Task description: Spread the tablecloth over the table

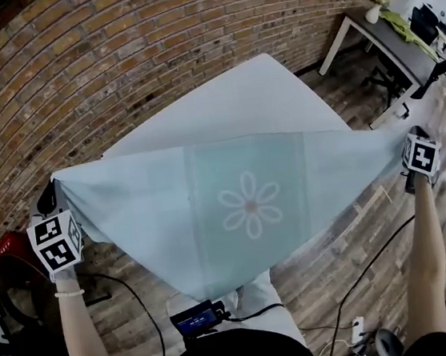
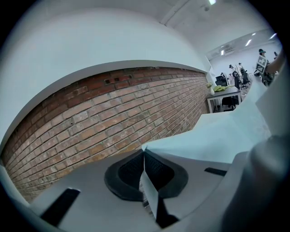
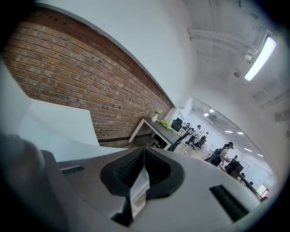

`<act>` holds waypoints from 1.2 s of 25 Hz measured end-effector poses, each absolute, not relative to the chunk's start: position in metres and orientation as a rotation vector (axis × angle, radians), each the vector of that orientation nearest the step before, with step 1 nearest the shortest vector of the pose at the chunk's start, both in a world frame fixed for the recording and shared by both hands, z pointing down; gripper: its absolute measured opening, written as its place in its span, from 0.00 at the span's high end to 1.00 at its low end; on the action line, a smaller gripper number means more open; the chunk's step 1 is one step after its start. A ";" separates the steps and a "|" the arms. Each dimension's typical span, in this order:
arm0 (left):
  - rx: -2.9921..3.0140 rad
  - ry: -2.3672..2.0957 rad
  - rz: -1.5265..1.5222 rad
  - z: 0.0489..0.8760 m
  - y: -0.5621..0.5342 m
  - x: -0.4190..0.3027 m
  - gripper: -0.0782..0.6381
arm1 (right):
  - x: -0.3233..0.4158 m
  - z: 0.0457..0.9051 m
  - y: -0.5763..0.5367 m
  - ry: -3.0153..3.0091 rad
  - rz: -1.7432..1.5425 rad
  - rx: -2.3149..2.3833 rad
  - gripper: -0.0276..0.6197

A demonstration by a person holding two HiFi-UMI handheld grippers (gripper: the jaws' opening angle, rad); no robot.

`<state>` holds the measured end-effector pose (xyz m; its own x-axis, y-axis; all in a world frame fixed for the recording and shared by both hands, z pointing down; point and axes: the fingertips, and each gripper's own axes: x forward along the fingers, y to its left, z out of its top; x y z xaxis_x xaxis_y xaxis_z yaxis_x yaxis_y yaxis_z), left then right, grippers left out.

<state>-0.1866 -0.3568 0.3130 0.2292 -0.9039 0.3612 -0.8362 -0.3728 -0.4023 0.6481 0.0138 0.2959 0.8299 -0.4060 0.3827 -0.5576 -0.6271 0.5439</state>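
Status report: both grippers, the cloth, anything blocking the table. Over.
Left gripper shut on pale blue flower-print tablecloth corner; right gripper shut on another corner. Cloth stretched in air, not yet on white table. Nothing seen on tabletop.

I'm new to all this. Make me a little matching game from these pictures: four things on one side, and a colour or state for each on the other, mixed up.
Things:
1. tablecloth
2. table
3. wall
4. left tool

Colours or states:
a. red-brown brick
b. clamped shut on a cloth corner
c. plain white
d. pale blue with a flower, held up stretched

Pairs: 1-d, 2-c, 3-a, 4-b.
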 end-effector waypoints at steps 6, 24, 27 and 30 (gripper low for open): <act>-2.327 1.727 -0.866 0.319 -0.368 -0.164 0.87 | 0.690 0.321 -0.003 -0.709 0.342 2.291 0.90; -2.212 1.792 -1.015 0.340 -0.433 -0.118 0.87 | 0.759 0.375 -0.092 -0.810 0.376 2.173 0.90; -2.194 1.796 -1.036 0.344 -0.447 -0.114 0.87 | 0.764 0.381 -0.108 -0.825 0.378 2.156 0.90; -2.181 1.802 -1.058 0.349 -0.462 -0.112 0.87 | 0.768 0.387 -0.129 -0.848 0.376 2.136 0.90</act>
<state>-0.1116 -0.4624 0.3489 0.0463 -0.9008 0.4318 -0.8162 -0.2834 -0.5036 0.7683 -0.1289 0.3871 0.7324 -0.4462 0.5143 -0.6807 -0.4635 0.5673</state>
